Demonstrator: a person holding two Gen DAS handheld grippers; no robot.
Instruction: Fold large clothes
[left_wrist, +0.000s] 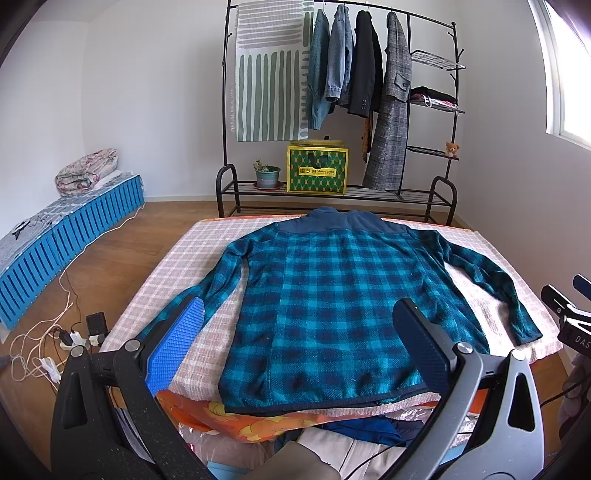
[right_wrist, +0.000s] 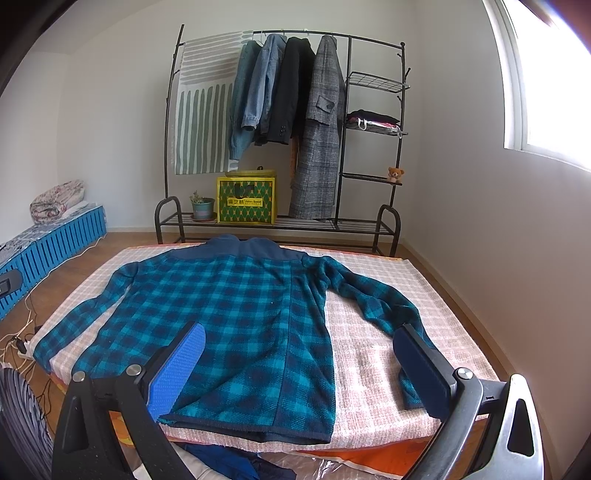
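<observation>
Looking across the room, we see a tall black clothes rack (left_wrist: 448, 110) against the far wall, with coats and jackets hanging from its rail and a striped cloth draped at its left end. Nearer us lies a table covered by a pale checked cloth (left_wrist: 173, 273), and on it the teal plaid jacket (left_wrist: 325, 295) is spread flat, back side up, collar toward the rack, both sleeves stretched outward and down along its sides. Our left gripper (left_wrist: 299, 332) hangs over the jacket's lower hem with its fingers spread wide, gripping nothing. Our right gripper (right_wrist: 297, 350) hovers over the hem's right part and the nearby sleeve cuff, fingers likewise spread and empty. On the rack's bottom shelf stand a yellow-green box (right_wrist: 246, 201) and, just beside it, a small potted plant (right_wrist: 202, 206)
</observation>
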